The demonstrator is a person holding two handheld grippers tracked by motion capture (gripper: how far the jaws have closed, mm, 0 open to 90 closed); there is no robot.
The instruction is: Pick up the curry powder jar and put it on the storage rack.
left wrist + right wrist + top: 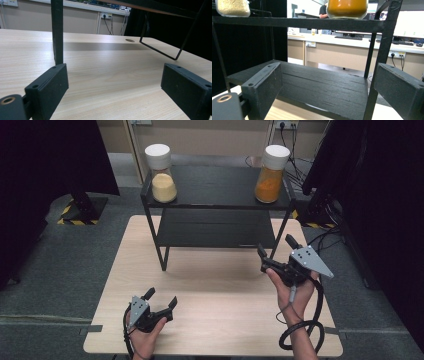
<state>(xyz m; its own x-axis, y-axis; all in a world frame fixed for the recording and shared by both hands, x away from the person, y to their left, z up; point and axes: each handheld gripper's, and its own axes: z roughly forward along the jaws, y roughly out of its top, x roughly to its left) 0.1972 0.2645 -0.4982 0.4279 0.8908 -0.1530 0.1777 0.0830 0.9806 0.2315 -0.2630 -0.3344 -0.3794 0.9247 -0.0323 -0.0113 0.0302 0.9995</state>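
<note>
Resting near the table front edge, left gripper spread wide, gripping nothing. Hovering farther in by the black rack, right gripper likewise released, facing its lower shelf. Standing topmost: pale-powder jar, orange-powder jar.

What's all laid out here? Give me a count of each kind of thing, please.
Jars with white lids: 2, a pale yellow powder jar and an orange powder jar
Black two-level shelf racks: 1
Hand-held grippers: 2, the left gripper and the right gripper
Wooden tables: 1
Total: 6
</note>
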